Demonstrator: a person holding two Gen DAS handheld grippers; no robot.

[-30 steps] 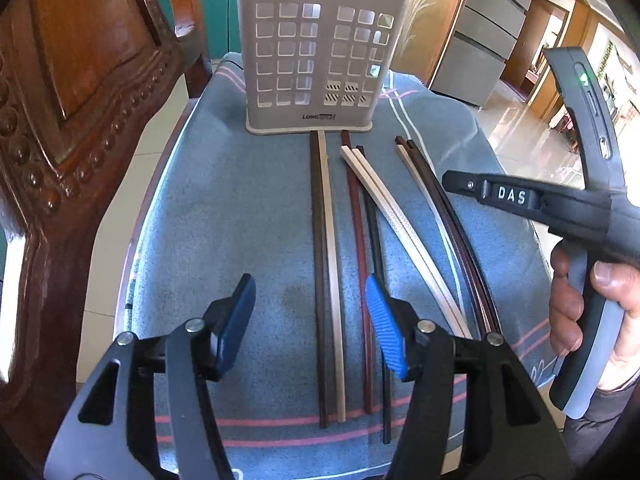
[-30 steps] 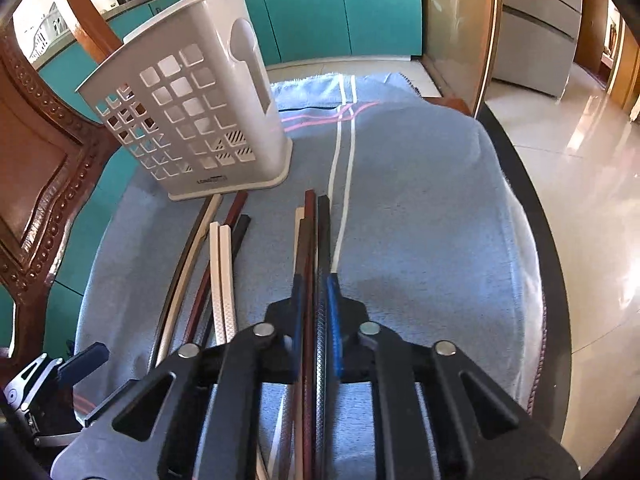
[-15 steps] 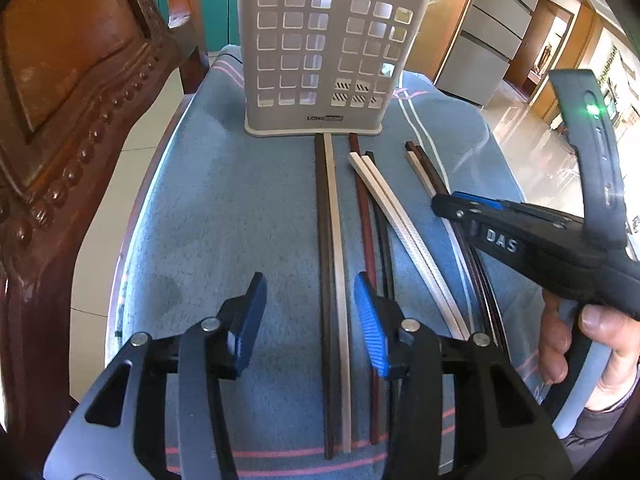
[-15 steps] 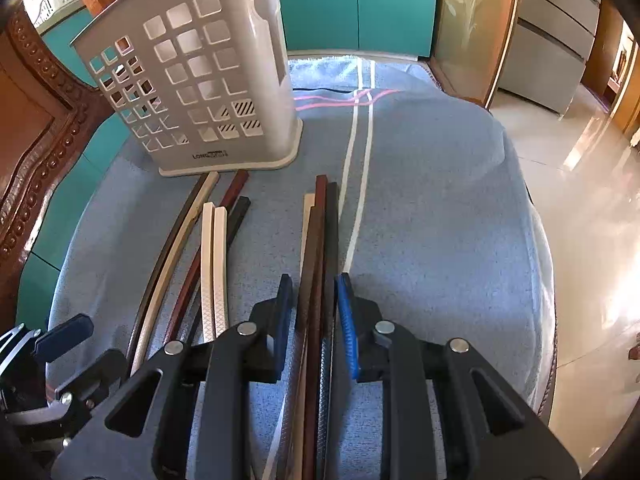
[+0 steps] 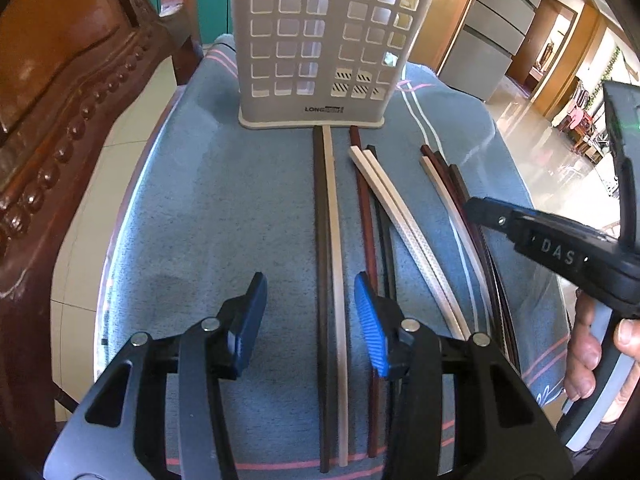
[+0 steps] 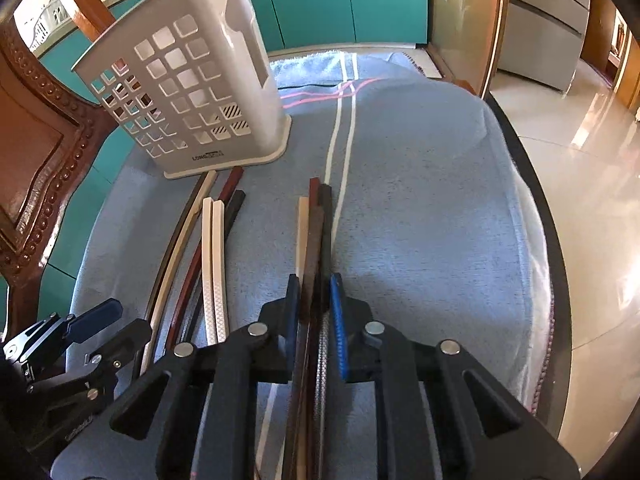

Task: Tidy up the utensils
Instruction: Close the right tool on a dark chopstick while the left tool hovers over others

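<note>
Left gripper [image 5: 308, 312], black with blue ribbed pads: jaws spread wide, nothing held, hovering low over the blue towel-like cloth [image 5: 224, 216] that covers the table. A dark brown chopstick [image 5: 320, 240] and a cream one lying against it [image 5: 335, 240] run lengthwise through the gap between the spread fingers, touching neither pad; their far tips reach the base of the pale grey plastic utensil basket with square cut-outs [image 5: 320, 40], which stands upright at the far end of the cloth. Right gripper [image 6: 314, 312]: jaws nearly closed around the rightmost bundle of chopsticks [image 6: 316, 224], brown, dark and one cream, the pads just beside the sticks; whether they actually pinch I cannot tell. Between the two groups lie a reddish-brown stick [image 5: 366, 216], a black one, and a white pair with textured ends [image 5: 404, 224], fanned slightly. All sticks are long, square-sectioned, flat on the cloth. A hand [image 5: 588, 352] grips the right tool's handle.
</note>
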